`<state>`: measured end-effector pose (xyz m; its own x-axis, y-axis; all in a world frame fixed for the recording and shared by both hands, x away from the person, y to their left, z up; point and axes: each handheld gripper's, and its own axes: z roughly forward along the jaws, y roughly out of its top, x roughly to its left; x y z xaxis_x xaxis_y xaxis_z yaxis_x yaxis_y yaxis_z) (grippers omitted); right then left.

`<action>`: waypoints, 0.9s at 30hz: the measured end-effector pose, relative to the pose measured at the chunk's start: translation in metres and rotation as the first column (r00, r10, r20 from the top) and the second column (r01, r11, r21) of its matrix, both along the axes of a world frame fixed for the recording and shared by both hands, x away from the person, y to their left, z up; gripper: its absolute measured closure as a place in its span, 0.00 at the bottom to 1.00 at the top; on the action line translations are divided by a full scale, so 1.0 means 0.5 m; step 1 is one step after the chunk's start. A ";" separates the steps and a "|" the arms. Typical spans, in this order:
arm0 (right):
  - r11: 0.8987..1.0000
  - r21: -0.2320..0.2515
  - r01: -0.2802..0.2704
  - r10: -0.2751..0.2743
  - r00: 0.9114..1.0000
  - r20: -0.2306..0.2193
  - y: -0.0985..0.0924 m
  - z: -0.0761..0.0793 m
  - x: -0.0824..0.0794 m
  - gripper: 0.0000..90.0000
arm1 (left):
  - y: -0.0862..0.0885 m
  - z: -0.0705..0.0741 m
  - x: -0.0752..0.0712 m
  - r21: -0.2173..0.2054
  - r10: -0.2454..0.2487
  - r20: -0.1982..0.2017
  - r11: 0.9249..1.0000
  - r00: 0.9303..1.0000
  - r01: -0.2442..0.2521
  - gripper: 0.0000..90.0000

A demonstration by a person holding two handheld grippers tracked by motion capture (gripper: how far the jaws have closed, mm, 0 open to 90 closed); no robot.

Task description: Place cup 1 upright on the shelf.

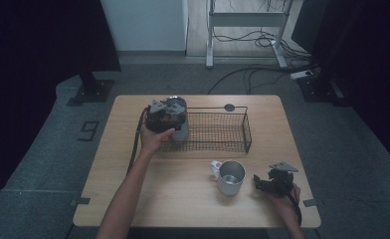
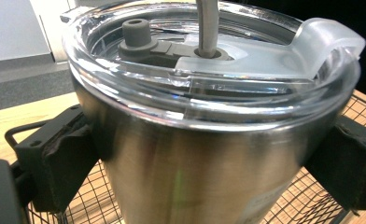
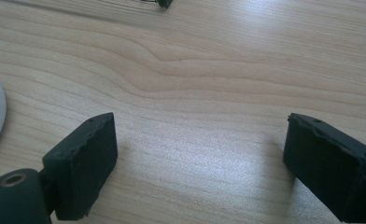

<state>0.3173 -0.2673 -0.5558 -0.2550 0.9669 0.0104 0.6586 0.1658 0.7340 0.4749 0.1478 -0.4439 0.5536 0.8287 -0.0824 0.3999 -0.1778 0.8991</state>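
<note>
Two grippers, one per hand, at a wooden table (image 1: 183,199).

Item: left gripper (image 1: 167,113), at the left end of a black wire basket (image 1: 218,130). Jaws closed on a steel tumbler (image 2: 195,158), one black pad pressed to each side of its wall, just below the rim. Tumbler upright, fitted with a clear plastic lid (image 2: 218,60) carrying a grey stopper and a straw through its hole. From above, the tumbler stands at the basket's left end, wire mesh beneath and behind it; whether its base rests on the mesh or hangs just over it cannot be told.

Item: right gripper (image 1: 267,181), near the table's right front corner, well apart from the basket. Jaws wide apart, with bare wood between the pads (image 3: 83,163), nothing held.

Item: white mug (image 1: 229,177), metal-lined, upright, handle to the left, between the basket and the table's front edge, just left of the right gripper.
</note>
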 end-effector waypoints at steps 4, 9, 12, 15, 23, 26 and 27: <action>1.000 0.000 0.000 0.000 1.000 0.000 0.000 0.000 0.000 0.11 | -0.006 -0.009 0.000 0.011 -0.005 -0.009 1.000 1.000 0.005 0.05; 1.000 0.000 0.000 0.000 1.000 0.000 0.000 0.000 0.000 0.11 | -0.008 -0.012 0.002 0.011 -0.006 -0.012 1.000 1.000 0.006 0.05; 1.000 0.000 0.000 0.000 1.000 0.000 0.000 0.000 0.000 0.11 | -0.010 -0.015 0.003 0.019 -0.002 -0.016 1.000 1.000 0.002 0.05; 1.000 0.000 0.000 0.000 1.000 0.000 0.000 0.000 0.000 0.11 | -0.010 -0.022 0.003 0.017 -0.001 -0.023 1.000 1.000 0.001 0.05; 1.000 0.000 0.000 0.000 1.000 0.000 0.000 0.000 0.000 0.11 | -0.007 -0.038 0.007 0.024 0.009 -0.037 1.000 0.999 -0.008 0.05; 1.000 0.000 0.000 0.000 1.000 0.000 0.000 0.000 0.000 0.11 | -0.011 -0.039 0.006 0.030 0.010 -0.031 1.000 0.999 -0.009 0.05; 1.000 0.000 0.000 0.000 1.000 0.000 0.000 0.000 0.000 0.11 | -0.013 -0.039 0.005 0.038 0.007 -0.029 0.999 1.000 -0.006 0.05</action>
